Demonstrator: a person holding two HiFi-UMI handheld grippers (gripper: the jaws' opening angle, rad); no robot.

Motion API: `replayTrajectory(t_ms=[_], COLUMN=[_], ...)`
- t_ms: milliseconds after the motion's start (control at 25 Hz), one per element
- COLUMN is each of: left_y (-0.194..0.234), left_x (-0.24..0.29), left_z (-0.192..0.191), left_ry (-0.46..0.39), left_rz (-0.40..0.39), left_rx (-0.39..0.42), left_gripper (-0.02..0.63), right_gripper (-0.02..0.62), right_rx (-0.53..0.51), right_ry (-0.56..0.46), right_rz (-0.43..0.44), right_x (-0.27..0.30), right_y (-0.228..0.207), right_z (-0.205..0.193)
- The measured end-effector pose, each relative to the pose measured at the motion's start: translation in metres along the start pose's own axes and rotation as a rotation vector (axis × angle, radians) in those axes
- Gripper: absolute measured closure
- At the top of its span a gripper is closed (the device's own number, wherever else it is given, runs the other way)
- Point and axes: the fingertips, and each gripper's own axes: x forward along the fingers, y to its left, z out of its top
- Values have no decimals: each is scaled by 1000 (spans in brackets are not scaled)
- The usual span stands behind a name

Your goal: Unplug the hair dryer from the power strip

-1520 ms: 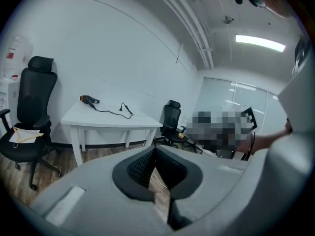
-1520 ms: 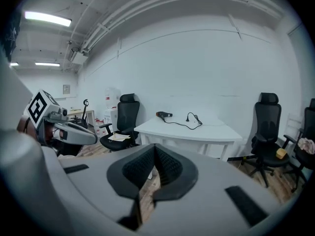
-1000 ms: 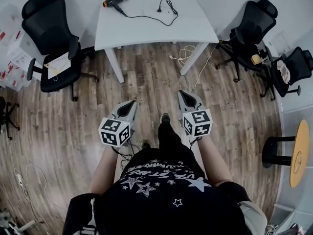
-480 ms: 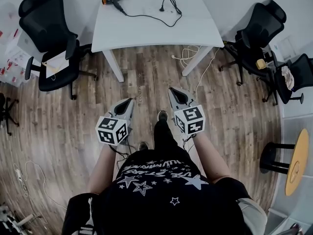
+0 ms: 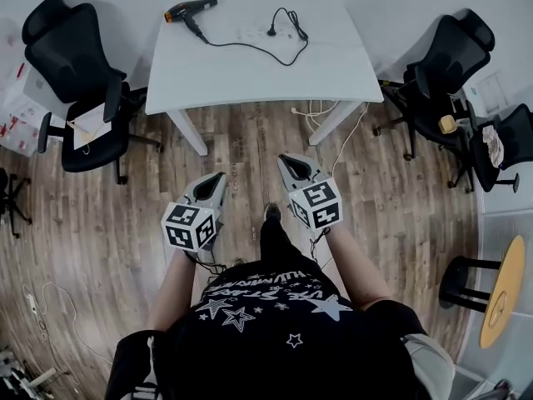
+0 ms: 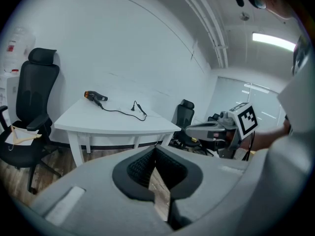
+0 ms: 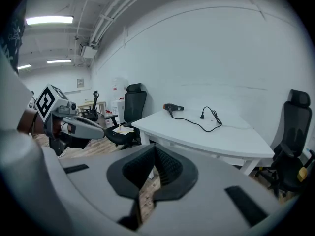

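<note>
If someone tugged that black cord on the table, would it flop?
Probably floppy: the cord lies in loose curves on the table. It looks thin and light, so it should drag easily. The dryer at its end may slide along.

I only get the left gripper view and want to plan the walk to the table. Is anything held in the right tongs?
Observer: No. The right gripper view shows the right gripper with its tongs shut and nothing between them.
Operator: Anything on the floor near the table?
Observer: In the head view, a white cable lies looped on the wood floor by the white table, at its right legs.
Operator: And further right?
Observer: A small round yellow-topped table stands at the head view's right edge.
</note>
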Motion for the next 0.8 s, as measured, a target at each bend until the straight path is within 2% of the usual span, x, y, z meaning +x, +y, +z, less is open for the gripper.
replayTrajectory(t_ms=[440, 800], left_y=[8, 3], left_x=[81, 131], left_z=[49, 69], left_ry=[0, 9], left_rz=[25, 44], left_rx=[-2, 8], left_gripper=[598, 598], right_gripper=[588, 588], right_rx=[12, 46], right_ry=[-9, -27], right_rz=[10, 5], right_x=[39, 57], right_y=[-91, -154], right_z=[28, 38])
